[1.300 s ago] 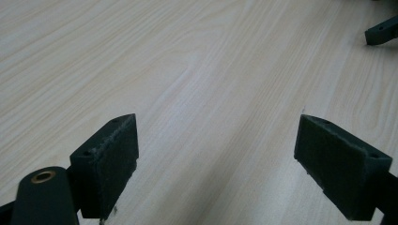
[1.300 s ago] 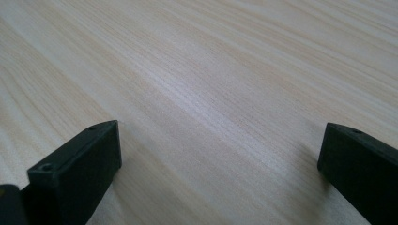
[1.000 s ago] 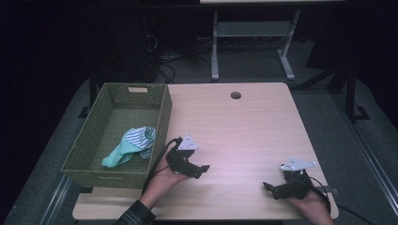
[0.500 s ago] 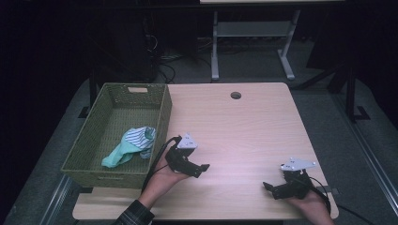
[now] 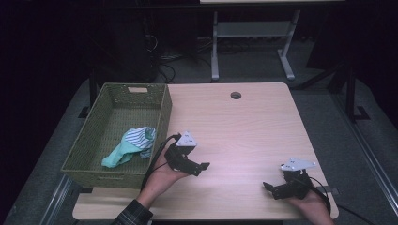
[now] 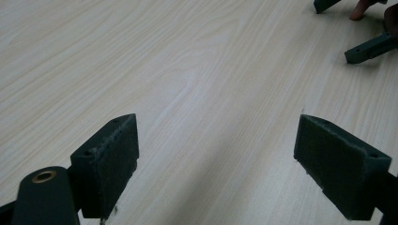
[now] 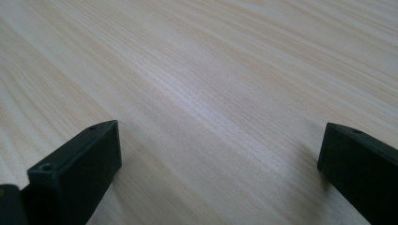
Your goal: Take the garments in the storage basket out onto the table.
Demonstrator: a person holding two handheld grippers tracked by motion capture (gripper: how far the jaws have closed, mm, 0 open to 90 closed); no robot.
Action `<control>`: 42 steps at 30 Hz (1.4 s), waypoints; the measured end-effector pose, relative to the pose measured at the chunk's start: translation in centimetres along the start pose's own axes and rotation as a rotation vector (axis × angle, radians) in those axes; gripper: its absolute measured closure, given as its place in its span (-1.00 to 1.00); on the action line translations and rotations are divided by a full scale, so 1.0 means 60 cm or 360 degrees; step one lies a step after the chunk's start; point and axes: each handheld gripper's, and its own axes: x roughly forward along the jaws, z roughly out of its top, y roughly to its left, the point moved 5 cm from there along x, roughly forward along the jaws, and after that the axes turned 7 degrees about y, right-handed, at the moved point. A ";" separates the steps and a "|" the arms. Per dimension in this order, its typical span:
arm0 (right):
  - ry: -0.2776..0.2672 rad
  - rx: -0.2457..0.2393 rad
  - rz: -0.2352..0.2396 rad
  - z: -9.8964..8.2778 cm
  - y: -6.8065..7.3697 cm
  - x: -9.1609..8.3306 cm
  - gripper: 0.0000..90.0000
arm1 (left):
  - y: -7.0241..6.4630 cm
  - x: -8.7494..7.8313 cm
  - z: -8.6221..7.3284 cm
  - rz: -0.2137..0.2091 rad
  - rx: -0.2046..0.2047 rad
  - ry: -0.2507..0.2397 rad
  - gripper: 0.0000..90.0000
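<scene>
**Both grippers empty, cloth left in the basket**

While both grippers were held low over the table (image 5: 244,126), nothing was gripped. The left gripper (image 5: 199,167) was seen with jaws spread wide over bare wood, just beside the woven basket (image 5: 162,112). The crumpled cloth (image 5: 131,144) was found inside that basket, behind this gripper. The right gripper (image 5: 271,188) was likewise held wide open, well apart from the left one

Left gripper (image 5: 199,167) sits slightly lower and nearer the person's edge of the table (image 5: 244,126) than one second ago, a small drift toward the bottom of the high view, with its grey plate following. The shift is already present half a second ago. Its jaws stand wide apart over bare wood, nothing between them.
</scene>
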 end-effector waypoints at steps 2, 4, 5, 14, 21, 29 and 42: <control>0.0000 0.0000 0.0000 0.000 0.000 0.000 -1.00 | -0.001 0.000 0.001 -0.0003 -0.0016 -0.0013 -0.70; 0.0000 -0.0003 0.0000 0.000 0.000 0.000 -1.00 | 0.000 -0.005 0.004 0.0003 -0.0003 -0.0015 -0.69; 0.0001 -0.0002 0.0001 0.000 0.000 0.000 -1.00 | 0.000 -0.006 0.004 0.0002 -0.0002 -0.0011 -0.69; -0.0002 -0.0002 0.0000 0.000 0.000 0.000 -1.00 | 0.000 -0.015 0.012 -0.0011 0.0000 -0.0015 -0.69; -0.0001 -0.0003 0.0000 0.000 0.000 0.000 -1.00 | 0.000 -0.025 0.020 -0.0017 -0.0003 -0.0032 -0.69; -0.0001 -0.0001 -0.0002 0.000 0.000 0.000 -1.00 | 0.008 -0.040 0.028 -0.0014 0.0006 -0.0033 -0.69; 0.0002 0.0003 0.0001 0.000 0.000 0.000 -1.00 | 0.019 -0.057 0.031 -0.0002 -0.0012 -0.0056 -0.69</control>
